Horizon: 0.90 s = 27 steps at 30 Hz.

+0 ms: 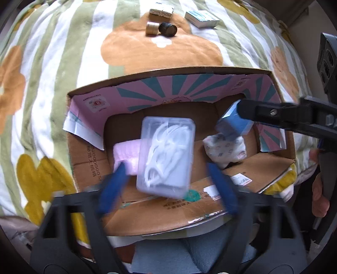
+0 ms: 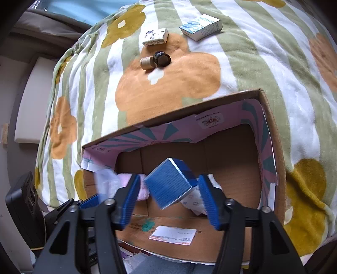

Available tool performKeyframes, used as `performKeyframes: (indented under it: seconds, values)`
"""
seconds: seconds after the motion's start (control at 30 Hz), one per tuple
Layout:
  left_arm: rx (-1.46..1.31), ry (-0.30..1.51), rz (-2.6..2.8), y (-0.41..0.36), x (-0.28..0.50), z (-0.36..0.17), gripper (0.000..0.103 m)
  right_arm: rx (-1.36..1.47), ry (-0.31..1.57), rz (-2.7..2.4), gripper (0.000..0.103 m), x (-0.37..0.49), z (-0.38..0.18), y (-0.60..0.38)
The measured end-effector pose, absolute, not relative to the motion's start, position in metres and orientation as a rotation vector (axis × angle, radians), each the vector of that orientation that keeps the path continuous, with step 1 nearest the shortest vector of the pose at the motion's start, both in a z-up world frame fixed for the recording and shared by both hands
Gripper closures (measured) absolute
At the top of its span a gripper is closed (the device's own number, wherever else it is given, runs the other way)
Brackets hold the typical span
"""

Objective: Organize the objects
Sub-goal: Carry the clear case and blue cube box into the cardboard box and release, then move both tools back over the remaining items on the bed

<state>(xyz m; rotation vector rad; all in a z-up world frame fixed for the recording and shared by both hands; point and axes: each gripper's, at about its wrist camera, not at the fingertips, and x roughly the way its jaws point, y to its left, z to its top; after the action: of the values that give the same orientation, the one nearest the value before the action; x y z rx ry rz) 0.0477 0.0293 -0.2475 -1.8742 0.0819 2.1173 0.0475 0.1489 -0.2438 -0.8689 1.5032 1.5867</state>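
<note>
An open cardboard box [image 1: 271, 166] [image 2: 271, 118] sits on a flowered blanket. My left gripper [image 1: 167, 185] is open above the box; a clear plastic case of white floss picks [image 1: 166, 156] lies tilted between its fingers, apart from both pads. My right gripper [image 2: 169, 200] is open over the box; a blue box [image 2: 170, 185] [image 1: 233, 124] hangs tilted between its fingers, touching neither. A pink packet [image 1: 126, 153] and a white patterned packet [image 1: 225, 149] lie inside the box.
On the blanket beyond the box lie a tan cylinder [image 1: 152, 28] [image 2: 146, 62], a black jar [image 1: 167, 29] [image 2: 161, 59], a small printed box [image 1: 161, 10] [image 2: 155, 36] and a blue-white carton [image 1: 202, 19] [image 2: 201, 26].
</note>
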Motion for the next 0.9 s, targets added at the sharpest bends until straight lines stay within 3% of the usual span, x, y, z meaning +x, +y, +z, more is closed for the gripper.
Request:
performKeyframes:
  seconds: [0.03, 0.07, 0.9]
  values:
    - [-1.858, 0.08, 2.125, 0.029, 0.048, -0.246, 0.0, -0.87, 1.504, 1.572, 0.018, 0.048, -0.244, 0.15]
    - [-1.854, 0.07, 2.115, 0.029, 0.048, -0.246, 0.0, -0.865, 1.501, 1.559, 0.014, 0.051, -0.243, 0.151]
    - [-1.873, 0.011, 2.13, 0.01, 0.053, -0.222, 0.0, -0.829, 1.476, 1.504, 0.013, 0.086, -0.22, 0.153]
